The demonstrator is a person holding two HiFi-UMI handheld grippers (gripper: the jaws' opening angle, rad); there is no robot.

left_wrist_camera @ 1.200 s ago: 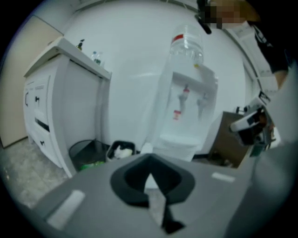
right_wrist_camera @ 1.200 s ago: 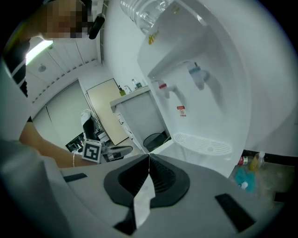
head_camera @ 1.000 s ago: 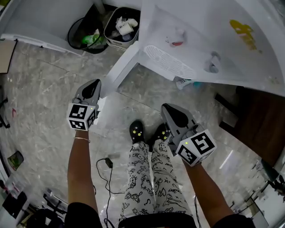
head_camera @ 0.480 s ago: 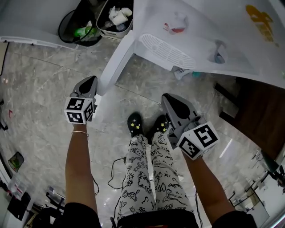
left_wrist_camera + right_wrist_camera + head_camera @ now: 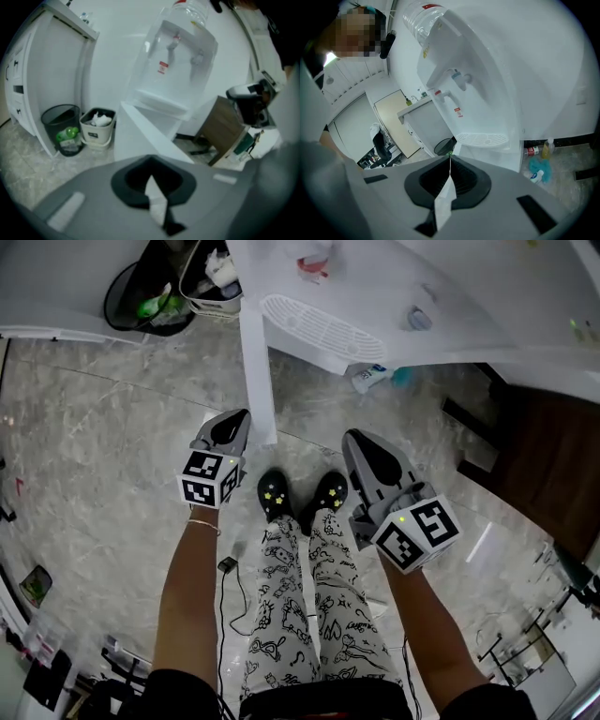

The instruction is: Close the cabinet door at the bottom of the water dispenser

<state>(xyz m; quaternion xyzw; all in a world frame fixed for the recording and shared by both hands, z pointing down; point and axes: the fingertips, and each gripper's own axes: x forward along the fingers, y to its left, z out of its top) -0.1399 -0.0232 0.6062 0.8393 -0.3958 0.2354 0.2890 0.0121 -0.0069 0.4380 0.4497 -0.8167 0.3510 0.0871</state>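
The white water dispenser stands at the top of the head view, its drip tray facing me. Its bottom cabinet door stands open, seen edge-on as a white strip pointing at my feet. My left gripper is shut and empty, just left of the door's free end; contact cannot be told. In the left gripper view the door rises straight ahead of the jaws below the dispenser. My right gripper is shut and empty, held off to the door's right and facing the dispenser.
A black mesh bin and a white bin with rubbish stand left of the dispenser by a white cabinet. Bottles lie on the floor at the dispenser's right. A brown wooden unit is further right. A cable trails by my legs.
The door has swung rightward, from slanting left to pointing at my feet. My left gripper moved right along with it. The right gripper barely moved.
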